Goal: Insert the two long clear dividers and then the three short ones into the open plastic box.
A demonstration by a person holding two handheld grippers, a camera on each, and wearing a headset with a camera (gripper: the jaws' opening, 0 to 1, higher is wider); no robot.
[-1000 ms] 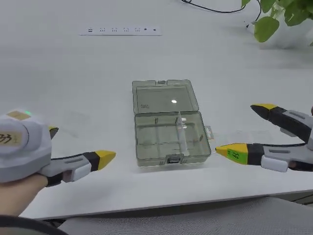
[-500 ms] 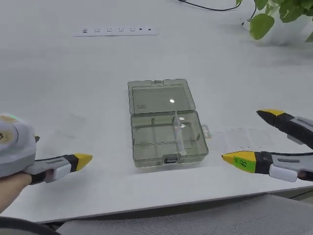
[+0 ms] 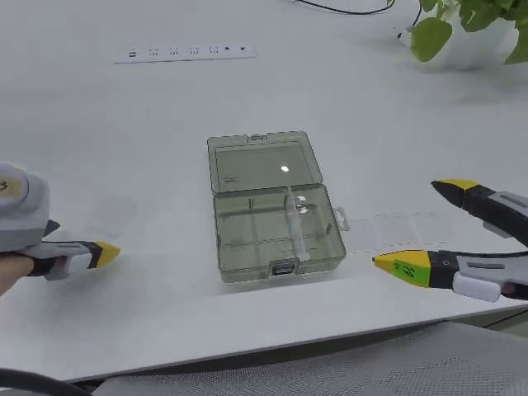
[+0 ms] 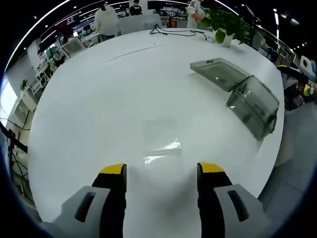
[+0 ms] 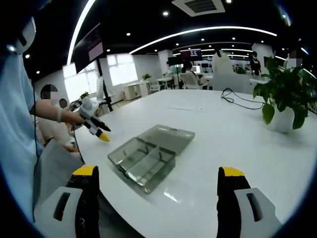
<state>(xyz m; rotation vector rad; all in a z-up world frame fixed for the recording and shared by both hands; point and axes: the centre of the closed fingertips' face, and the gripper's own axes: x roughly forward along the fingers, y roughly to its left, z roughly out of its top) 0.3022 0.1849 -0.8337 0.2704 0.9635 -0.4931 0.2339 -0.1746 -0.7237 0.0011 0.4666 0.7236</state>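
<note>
The smoky clear plastic box (image 3: 276, 235) lies open mid-table, its lid (image 3: 262, 161) folded flat behind it. One clear divider (image 3: 295, 224) runs front to back inside the tray. More clear dividers (image 3: 398, 226) lie flat on the table right of the box, between the jaws of my right gripper (image 3: 422, 224), which is open and holds nothing. My left gripper (image 3: 101, 250) sits far to the left, well away from the box. In the left gripper view it (image 4: 162, 169) is open, with flat clear dividers (image 4: 161, 141) on the table just ahead and the box (image 4: 252, 106) off to the right.
A white power strip (image 3: 186, 52) lies at the far side of the table, and a potted plant (image 3: 470, 21) with a black cable (image 3: 346, 8) stands at the back right. The table's front edge (image 3: 289, 334) runs close to both grippers. People sit in the background.
My left gripper has drawn back to the left, away from the box. The right gripper has stayed open near the box's right side. The head camera has shifted slightly.
</note>
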